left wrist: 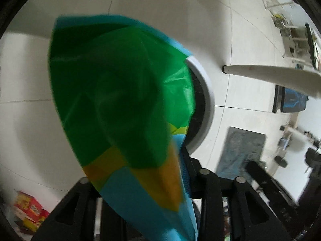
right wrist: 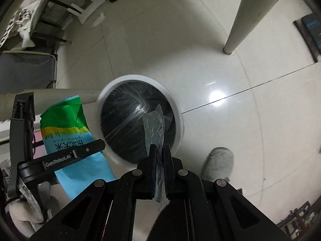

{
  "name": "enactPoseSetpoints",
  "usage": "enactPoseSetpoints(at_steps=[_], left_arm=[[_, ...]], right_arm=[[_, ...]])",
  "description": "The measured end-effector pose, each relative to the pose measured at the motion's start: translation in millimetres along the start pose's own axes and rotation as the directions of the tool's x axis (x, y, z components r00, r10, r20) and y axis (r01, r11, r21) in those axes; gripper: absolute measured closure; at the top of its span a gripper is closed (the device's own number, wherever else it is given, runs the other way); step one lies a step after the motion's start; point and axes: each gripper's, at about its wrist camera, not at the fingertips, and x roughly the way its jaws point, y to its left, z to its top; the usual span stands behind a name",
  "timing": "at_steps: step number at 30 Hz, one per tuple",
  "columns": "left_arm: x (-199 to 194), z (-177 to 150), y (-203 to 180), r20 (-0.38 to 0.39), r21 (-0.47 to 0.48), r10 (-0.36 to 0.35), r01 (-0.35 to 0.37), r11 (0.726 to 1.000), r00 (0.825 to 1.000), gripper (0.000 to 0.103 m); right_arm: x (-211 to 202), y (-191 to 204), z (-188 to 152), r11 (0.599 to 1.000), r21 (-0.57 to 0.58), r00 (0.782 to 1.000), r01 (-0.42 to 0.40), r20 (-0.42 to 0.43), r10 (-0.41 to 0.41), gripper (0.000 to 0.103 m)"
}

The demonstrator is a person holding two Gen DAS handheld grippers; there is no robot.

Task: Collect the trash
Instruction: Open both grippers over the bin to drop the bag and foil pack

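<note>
My left gripper (left wrist: pixel 180 172) is shut on a green, yellow and blue snack bag (left wrist: pixel 120 104) that fills most of the left wrist view. It also shows in the right wrist view (right wrist: pixel 66 128), held by the left gripper (right wrist: pixel 90 150) beside the bin. A white round trash bin (right wrist: pixel 178 112) with a black liner stands on the floor; in the left wrist view its rim (left wrist: pixel 206 100) peeks out behind the bag. My right gripper (right wrist: pixel 159 150) is shut on a clear plastic wrapper (right wrist: pixel 154 128) that hangs over the bin's opening.
White table legs stand near the bin (right wrist: pixel 238 20) (left wrist: pixel 260 72). A grey slipper (right wrist: pixel 218 162) is on the tiled floor right of the bin. A grey mat (left wrist: pixel 242 150) lies on the floor. Red and yellow packaging (left wrist: pixel 30 210) sits at lower left. Furniture clutter is at upper left (right wrist: pixel 40 20).
</note>
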Motion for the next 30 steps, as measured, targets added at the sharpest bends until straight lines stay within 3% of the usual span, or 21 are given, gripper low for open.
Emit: enactPoseSetpoints(at_steps=[1,3,4,7,8,10,11,12,13,15,16,18,21,27,30], left_arm=[[3,9,0,0.000,0.000,-0.009,0.009,1.000,1.000,0.057],[3,18,0,0.012,-0.007,-0.030,0.030,1.000,0.999,0.019],[1,25,-2,0.022,-0.015,-0.043,0.043,0.999,0.999,0.013],[-12,33,-4,0.057,-0.037,-0.029,0.031,0.999,0.998,0.010],[-15,17,1,0.067,-0.036,-0.012,0.014,0.999,0.998,0.010],[-36,7,5,0.103,-0.034,0.042,-0.039,0.999,0.994,0.010],[-44,-26,27,0.122,-0.030,0.066,-0.063,0.998,0.990,0.010],[-48,-31,18,0.141,-0.027,0.104,-0.101,0.994,0.984,0.009],[-54,-38,16,0.156,-0.025,0.141,-0.139,0.990,0.978,0.009],[-68,-66,19,0.190,-0.022,0.186,-0.185,0.982,0.964,0.008],[-77,-69,17,0.204,-0.020,0.214,-0.214,0.977,0.955,0.008],[-75,-111,26,0.228,-0.021,0.254,-0.256,0.966,0.940,0.008],[-86,-140,28,0.245,-0.025,0.272,-0.274,0.961,0.931,0.008],[-114,-176,43,0.278,-0.017,0.285,-0.292,0.956,0.917,0.008],[-92,-205,76,0.286,-0.018,0.281,-0.288,0.957,0.916,0.008]], right_arm=[[11,-1,3,1.000,0.005,1.000,-0.011,-0.005,0.011,0.097],[28,-4,12,1.000,0.003,1.000,-0.028,-0.010,0.028,0.097],[37,-3,15,0.999,0.001,0.999,-0.040,-0.017,0.040,0.097],[59,-2,21,0.998,0.002,0.996,-0.069,-0.052,0.069,0.091],[63,-2,21,0.998,-0.005,0.996,-0.069,-0.061,0.069,0.083],[68,0,19,0.998,-0.020,0.997,-0.058,-0.059,0.057,0.043],[69,3,19,0.998,-0.032,0.997,-0.051,-0.054,0.049,0.038],[67,7,17,0.998,-0.054,0.998,-0.031,-0.050,0.028,0.030],[68,11,17,0.997,-0.070,0.999,-0.012,-0.047,0.009,0.015],[63,17,12,0.991,-0.117,0.998,0.060,-0.027,-0.064,0.002],[59,22,8,0.983,-0.151,0.994,0.108,-0.007,-0.110,0.002],[51,31,1,0.966,-0.189,0.984,0.175,0.017,-0.175,0.002],[37,38,-8,0.949,-0.222,0.974,0.226,0.043,-0.222,0.001],[-5,44,-21,0.934,-0.240,0.964,0.266,0.061,-0.259,0.001],[-36,52,-29,0.928,-0.250,0.961,0.275,0.077,-0.264,0.001]])
